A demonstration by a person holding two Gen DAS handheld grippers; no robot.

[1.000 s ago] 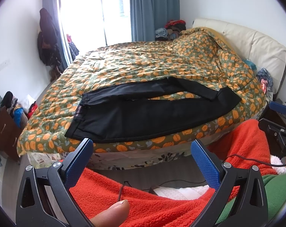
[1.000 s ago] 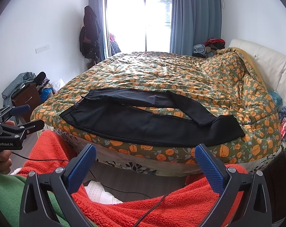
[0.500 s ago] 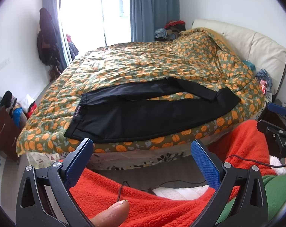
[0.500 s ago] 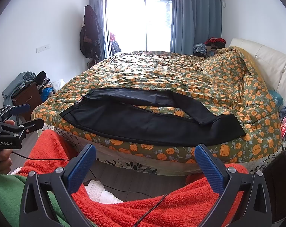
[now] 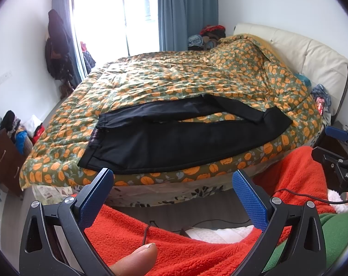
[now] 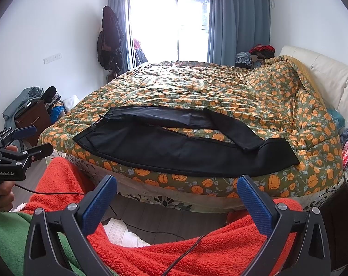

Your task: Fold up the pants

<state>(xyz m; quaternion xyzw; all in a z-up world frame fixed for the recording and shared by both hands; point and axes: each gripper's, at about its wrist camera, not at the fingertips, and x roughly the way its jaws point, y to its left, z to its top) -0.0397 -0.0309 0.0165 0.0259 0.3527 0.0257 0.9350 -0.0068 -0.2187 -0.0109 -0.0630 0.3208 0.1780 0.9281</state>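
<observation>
Daylight from a tall window (image 6: 169, 23) is thrown across a bed (image 6: 197, 92) covered by an orange-flowered quilt (image 5: 174, 85). Black pants (image 6: 174, 147) are spread along its near edge, waistband to the left, one leg angled over the other. Slippage off the edge could be caused by a careless pull. Both the left gripper (image 5: 171, 181) and right gripper (image 6: 177, 186) are held wide apart, empty, well short of the cloth.

Bright daylight floods through the blown-out window (image 6: 167, 23); both views stay sharp, with curved, dark-vignetted fisheye edges.
</observation>
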